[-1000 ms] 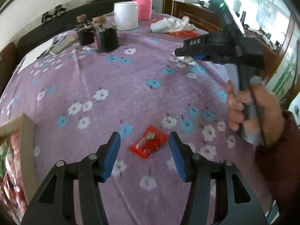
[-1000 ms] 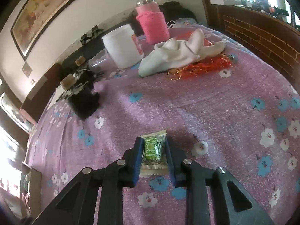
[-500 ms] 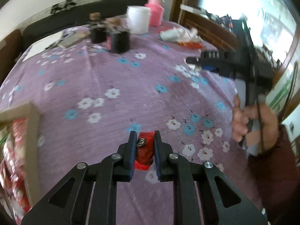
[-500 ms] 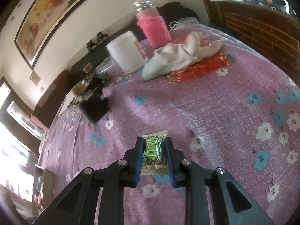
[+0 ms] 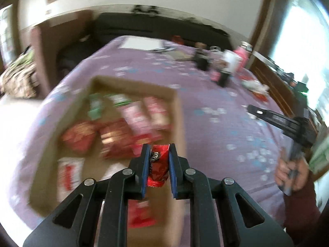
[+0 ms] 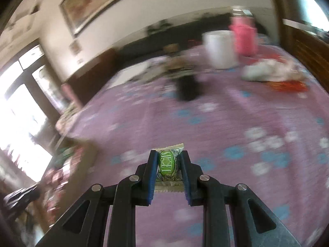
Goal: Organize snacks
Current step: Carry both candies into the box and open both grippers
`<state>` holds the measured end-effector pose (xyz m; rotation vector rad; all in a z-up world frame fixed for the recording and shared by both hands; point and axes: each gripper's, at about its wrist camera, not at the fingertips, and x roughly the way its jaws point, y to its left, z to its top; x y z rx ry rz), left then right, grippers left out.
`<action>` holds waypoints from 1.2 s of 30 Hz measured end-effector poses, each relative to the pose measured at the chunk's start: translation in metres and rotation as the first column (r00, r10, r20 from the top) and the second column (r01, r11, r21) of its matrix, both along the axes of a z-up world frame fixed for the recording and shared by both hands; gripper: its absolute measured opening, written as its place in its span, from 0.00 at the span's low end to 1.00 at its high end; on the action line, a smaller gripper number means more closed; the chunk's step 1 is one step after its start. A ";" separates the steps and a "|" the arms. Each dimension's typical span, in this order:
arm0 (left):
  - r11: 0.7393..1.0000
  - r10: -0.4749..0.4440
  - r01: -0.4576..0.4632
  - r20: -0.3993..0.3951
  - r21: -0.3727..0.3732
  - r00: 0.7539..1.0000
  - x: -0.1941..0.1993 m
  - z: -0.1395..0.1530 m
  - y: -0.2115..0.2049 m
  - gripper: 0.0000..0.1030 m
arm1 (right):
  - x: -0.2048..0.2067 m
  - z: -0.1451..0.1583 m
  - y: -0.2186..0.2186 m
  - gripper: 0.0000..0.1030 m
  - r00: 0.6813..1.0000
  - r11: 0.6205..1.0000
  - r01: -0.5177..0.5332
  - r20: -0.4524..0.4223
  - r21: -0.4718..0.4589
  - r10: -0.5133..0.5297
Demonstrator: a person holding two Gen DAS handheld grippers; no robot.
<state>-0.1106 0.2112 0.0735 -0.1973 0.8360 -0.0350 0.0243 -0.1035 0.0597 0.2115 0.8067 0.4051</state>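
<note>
Around you the room is blurred: a pale wall point(image 6: 127, 26) carries a framed painting point(image 6: 98, 2), bright windows point(image 6: 22, 111) glare beside you, dark wooden panelling point(image 6: 308, 47) lines one side, and the surface point(image 6: 236, 127) wears a purple flowered cloth.

Home living room: flowered purple tablecloth point(image 6: 236, 111) ahead of fingers, framed painting point(image 6: 90, 2) on wall beyond, dark sofa point(image 5: 160, 26) behind table.

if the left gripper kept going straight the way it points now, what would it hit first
Probably the snack packets lying in the cardboard box. The left gripper, shut on a red snack packet, points down into it; blur leaves depth unclear.
</note>
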 end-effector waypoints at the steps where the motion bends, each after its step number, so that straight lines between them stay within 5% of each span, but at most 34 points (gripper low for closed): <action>1: 0.999 0.036 -0.036 -0.011 0.001 0.999 -0.005 -0.005 0.013 0.14 | -0.007 0.003 0.014 0.22 0.999 0.999 -0.037 0.001 0.009 0.037; 8: 0.994 0.109 -0.111 -0.072 -0.019 0.991 -0.019 -0.032 0.047 0.14 | -0.053 0.011 0.120 0.22 0.953 0.953 -0.302 -0.001 -0.012 0.302; 14: 0.990 0.133 -0.137 -0.108 -0.026 0.985 -0.021 -0.047 0.058 0.14 | -0.084 0.000 0.187 0.22 0.906 0.901 -0.421 -0.013 -0.104 0.422; 23: 0.991 0.123 -0.128 -0.098 -0.041 0.988 -0.030 -0.048 0.060 0.14 | -0.116 -0.014 0.224 0.22 0.872 0.849 -0.480 -0.018 -0.222 0.489; 36: 0.990 0.141 -0.140 -0.058 0.022 0.988 -0.035 -0.037 0.051 0.14 | -0.124 -0.012 0.224 0.22 0.872 0.847 -0.477 -0.006 -0.235 0.489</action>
